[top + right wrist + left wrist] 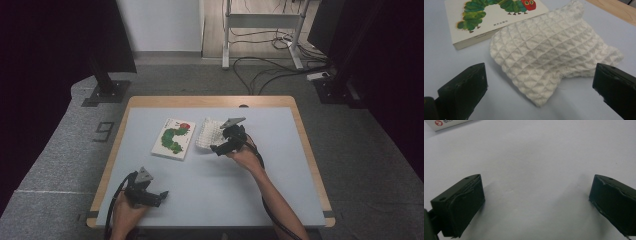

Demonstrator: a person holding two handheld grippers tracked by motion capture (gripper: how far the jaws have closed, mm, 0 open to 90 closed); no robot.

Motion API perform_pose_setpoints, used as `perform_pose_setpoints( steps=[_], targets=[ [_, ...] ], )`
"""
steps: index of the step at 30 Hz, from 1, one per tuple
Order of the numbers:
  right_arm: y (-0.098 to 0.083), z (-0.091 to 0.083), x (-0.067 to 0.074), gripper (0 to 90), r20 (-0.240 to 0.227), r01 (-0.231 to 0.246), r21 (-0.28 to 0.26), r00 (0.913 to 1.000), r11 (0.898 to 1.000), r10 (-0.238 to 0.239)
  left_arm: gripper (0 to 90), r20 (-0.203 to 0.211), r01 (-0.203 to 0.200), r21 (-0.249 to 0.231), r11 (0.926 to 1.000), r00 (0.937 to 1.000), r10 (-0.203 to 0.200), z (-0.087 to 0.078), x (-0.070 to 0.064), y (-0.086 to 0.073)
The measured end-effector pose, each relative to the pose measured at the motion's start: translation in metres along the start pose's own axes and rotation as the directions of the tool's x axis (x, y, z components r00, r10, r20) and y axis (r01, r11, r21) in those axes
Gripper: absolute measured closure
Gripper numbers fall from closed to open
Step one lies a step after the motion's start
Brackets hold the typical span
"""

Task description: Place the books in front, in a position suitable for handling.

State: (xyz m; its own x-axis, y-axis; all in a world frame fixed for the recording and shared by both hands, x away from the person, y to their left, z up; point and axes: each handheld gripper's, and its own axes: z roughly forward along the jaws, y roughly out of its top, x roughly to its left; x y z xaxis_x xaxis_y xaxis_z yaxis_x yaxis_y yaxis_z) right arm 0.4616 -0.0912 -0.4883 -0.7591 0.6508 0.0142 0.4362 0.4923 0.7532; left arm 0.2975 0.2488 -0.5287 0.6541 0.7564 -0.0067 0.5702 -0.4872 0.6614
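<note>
A white quilted cloth point(207, 133) point(554, 53) lies bunched near the table's middle, touching a picture book point(173, 138) point(489, 18) with a green caterpillar on its cover. My right gripper point(218, 148) point(539, 82) hovers at the cloth's near edge, open, its jaws spread wide on either side of the cloth with nothing gripped. My left gripper point(161, 196) point(535, 200) rests low at the table's front left, open over bare tabletop. A corner of the book point(447, 123) peeks in at the top left of the left gripper view.
The pale blue table top point(280, 165) has a wooden rim point(210, 101). Beyond the table stand a black stand base point(105, 92), a white desk frame point(260, 30) and loose cables point(270, 70) on the grey floor.
</note>
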Motion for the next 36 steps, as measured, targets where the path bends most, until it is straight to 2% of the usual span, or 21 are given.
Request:
perform_pose_setpoints(
  steps=[13,19,22,28,29,30,31,32,33,34,36],
  targets=[
    [0.009,0.027,-0.005,0.0,0.001,-0.033,-0.009,0.9994,0.999,0.033,0.0,0.0,0.0,0.0,1.0,1.0,0.0,0.0,0.0,0.0],
    [0.012,0.04,-0.003,0.4,-0.001,-0.011,0.022,0.9999,1.0,0.011,0.0,0.0,0.0,-0.001,1.0,1.0,0.0,0.0,0.0,0.0],
    [0.013,0.047,-0.003,7.4,-0.013,0.014,0.04,0.9998,0.999,-0.014,0.0,0.0,0.001,-0.002,1.0,1.0,-0.001,0.0,0.0,0.0],
    [0.01,0.058,-0.005,27.5,-0.046,0.028,0.066,0.9986,0.997,-0.025,0.0,0.0,0.0,-0.001,1.0,1.0,0.0,0.0,0.0,0.0],
    [0.01,0.058,-0.005,32.6,-0.043,0.025,0.062,0.9988,0.998,-0.022,0.0,0.0,0.0,-0.001,1.0,1.0,0.0,0.0,0.0,0.0],
    [0.009,0.057,-0.007,45.3,-0.056,0.017,0.057,0.9983,0.998,-0.014,0.0,0.001,0.0,-0.001,1.0,1.0,0.0,0.0,0.0,0.0],
    [0.009,0.057,-0.007,45.3,-0.056,0.017,0.057,0.9983,0.998,-0.014,0.0,0.001,0.0,-0.001,1.0,1.0,0.0,0.0,0.0,0.0],
    [0.009,0.056,-0.008,50.1,-0.065,0.016,0.054,0.9978,0.998,-0.012,0.0,0.0,0.0,-0.001,1.0,1.0,0.0,0.0,0.0,0.0],
    [0.007,0.053,-0.009,62.1,-0.083,0.002,0.052,0.9965,0.999,0.002,0.0,0.0,0.0,-0.001,1.0,1.0,0.0,0.0,0.0,0.0],
    [0.007,0.053,-0.009,62.1,-0.083,0.002,0.052,0.9965,0.999,0.002,0.0,0.0,0.0,-0.001,1.0,1.0,0.0,0.0,0.0,0.0],
    [0.006,0.051,-0.01,67.9,-0.083,-0.002,0.049,0.9965,0.999,0.006,0.0,-0.001,0.0,-0.001,1.0,1.0,0.0,0.0,0.0,0.0]
  ],
)
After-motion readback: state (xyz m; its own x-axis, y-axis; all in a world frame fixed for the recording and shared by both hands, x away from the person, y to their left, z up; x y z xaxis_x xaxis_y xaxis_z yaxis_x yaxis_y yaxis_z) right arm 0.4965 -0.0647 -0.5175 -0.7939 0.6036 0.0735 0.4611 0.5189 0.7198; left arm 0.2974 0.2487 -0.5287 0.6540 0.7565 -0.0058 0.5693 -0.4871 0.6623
